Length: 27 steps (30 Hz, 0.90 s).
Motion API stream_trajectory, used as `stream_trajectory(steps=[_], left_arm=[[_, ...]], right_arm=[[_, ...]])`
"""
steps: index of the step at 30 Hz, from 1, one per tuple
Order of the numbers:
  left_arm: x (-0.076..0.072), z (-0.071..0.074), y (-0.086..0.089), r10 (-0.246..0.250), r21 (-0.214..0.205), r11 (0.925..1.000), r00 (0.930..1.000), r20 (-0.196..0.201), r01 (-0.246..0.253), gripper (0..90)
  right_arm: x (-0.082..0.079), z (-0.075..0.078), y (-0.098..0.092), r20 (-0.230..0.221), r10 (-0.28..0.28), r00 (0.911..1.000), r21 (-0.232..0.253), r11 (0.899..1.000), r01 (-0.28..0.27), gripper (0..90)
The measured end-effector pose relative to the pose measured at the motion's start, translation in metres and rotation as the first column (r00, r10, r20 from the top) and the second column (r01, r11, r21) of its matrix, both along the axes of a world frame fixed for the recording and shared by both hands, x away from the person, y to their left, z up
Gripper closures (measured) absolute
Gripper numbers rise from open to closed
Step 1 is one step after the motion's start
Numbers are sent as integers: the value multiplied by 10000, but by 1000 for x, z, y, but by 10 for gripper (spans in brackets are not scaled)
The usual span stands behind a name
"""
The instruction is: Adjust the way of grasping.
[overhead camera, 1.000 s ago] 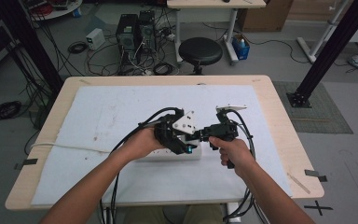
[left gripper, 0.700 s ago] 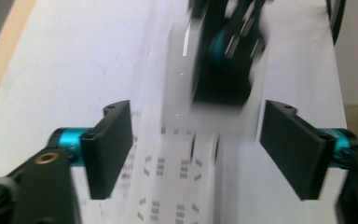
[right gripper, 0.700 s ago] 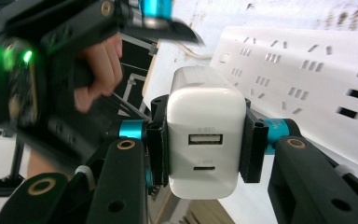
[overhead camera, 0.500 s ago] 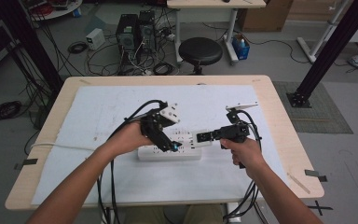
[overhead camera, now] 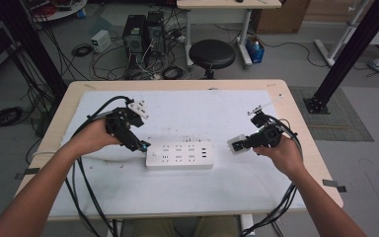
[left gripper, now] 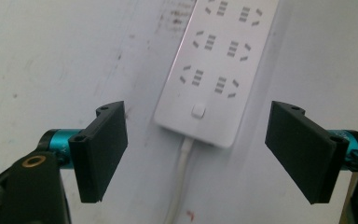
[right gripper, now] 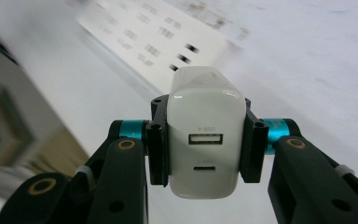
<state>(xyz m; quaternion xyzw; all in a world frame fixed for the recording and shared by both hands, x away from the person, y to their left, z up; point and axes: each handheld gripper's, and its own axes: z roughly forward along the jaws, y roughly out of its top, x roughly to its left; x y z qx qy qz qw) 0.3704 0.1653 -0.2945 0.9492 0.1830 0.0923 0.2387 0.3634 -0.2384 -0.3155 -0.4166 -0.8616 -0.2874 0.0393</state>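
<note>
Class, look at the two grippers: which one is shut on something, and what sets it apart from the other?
The right gripper, clamping a white USB charger; the left gripper stands open above the power strip.

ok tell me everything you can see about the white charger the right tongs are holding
The charger is a small white block of glossy plastic with rounded corners. Its near face carries a USB-A port above a smaller oval port, with faint lettering that reads upside down. The right tongs clamp it on two opposite sides between the black jaws. In the high view it hangs above the white table cover, right of the power strip and apart from it. Its prongs are hidden.
</note>
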Motion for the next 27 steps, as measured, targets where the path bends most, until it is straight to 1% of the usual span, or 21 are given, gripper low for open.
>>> stream_trajectory(steps=[1, 2, 3, 4, 6, 8, 9, 10, 11, 12, 13, 14, 15, 18, 20, 21, 22, 23, 24, 26, 27], left_arm=[[1, 2, 5, -85, 276, 9996, 10000, 40, 84, 208], [1, 1, 9, 65, 225, 9997, 10000, 42, -66, 208], [3, 2, 14, 3, 530, 9986, 9999, 103, -9, 208], [4, 3, 18, 78, 1008, 9949, 9998, 156, -93, 209], [6, 2, 24, 391, 1574, 9867, 9991, 136, -408, 209], [8, 1, 30, 777, 1940, 9782, 9969, -93, -744, 208], [8, 1, 33, 960, 2000, 9755, 9953, -129, -915, 209], [8, 1, 36, 1078, 2138, 9716, 9940, -196, -1012, 208], [7, -1, 39, 1208, 2082, 9716, 9923, -260, -1128, 209], [6, -1, 43, 1230, 2072, 9716, 9920, -298, -1143, 208], [6, -2, 47, 1304, 1989, 9725, 9909, -338, -1211, 208], [5, -2, 50, 1379, 1941, 9728, 9894, -464, -1265, 208], [5, -2, 54, 1449, 1919, 9723, 9883, -480, -1333, 208], [5, -1, 63, 1750, 1920, 9678, 9834, -489, -1627, 209], [5, -1, 67, 1918, 1974, 9634, 9808, -355, -1813, 208], [5, 0, 68, 1888, 2049, 9623, 9816, -300, -1788, 208], [4, 1, 69, 1885, 2006, 9630, 9818, -232, -1801, 208], [3, 2, 70, 1758, 2027, 9644, 9844, -125, -1696, 209], [3, 3, 71, 1683, 2063, 9646, 9857, -11, -1644, 209], [1, 3, 72, 1577, 2233, 9620, 9874, 140, -1568, 208], [1, 2, 71, 1600, 2300, 9596, 9868, 268, -1618, 208]], right_arm=[[-1, 3, -1, 155, 61, 9999, -429, 9991, -54, 620], [-1, 5, -2, 304, 177, 9994, -807, 9966, -151, 620], [-2, 7, -2, 366, 265, 9990, -1221, 9923, -218, 620], [-2, 9, -2, 451, 347, 9984, -1615, 9865, -270, 620], [-2, 10, -3, 538, 547, 9971, -2214, 9743, -415, 620], [-2, 11, -4, 463, 741, 9962, -2592, 9640, -597, 619], [-2, 11, -4, 320, 865, 9957, -2656, 9612, -750, 619], [-2, 12, -4, 273, 964, 9950, -2757, 9575, -852, 619], [-2, 13, -5, 213, 1118, 9935, -2835, 9536, -1013, 619], [-2, 14, -7, 209, 1287, 9915, -2923, 9492, -1170, 619], [-2, 15, -8, 190, 1279, 9916, -2993, 9470, -1164, 619], [-1, 17, -10, 203, 1288, 9915, -3067, 9447, -1164, 619], [-1, 18, -12, 227, 1348, 9906, -3174, 9406, -1207, 619], [0, 24, -16, 258, 1467, 9889, -3408, 9312, -1292, 618], [0, 28, -18, 280, 1532, 9878, -3577, 9243, -1332, 618], [0, 30, -19, 318, 1620, 9863, -3740, 9170, -1385, 618], [0, 32, -19, 337, 1714, 9846, -3813, 9129, -1459, 618], [0, 33, -20, 309, 1775, 9836, -3834, 9109, -1524, 618], [0, 35, -20, 290, 1712, 9848, -3841, 9115, -1472, 618], [0, 36, -20, 280, 1819, 9829, -3883, 9081, -1570, 618], [0, 36, -20, 316, 1848, 9823, -3871, 9083, -1585, 618]])
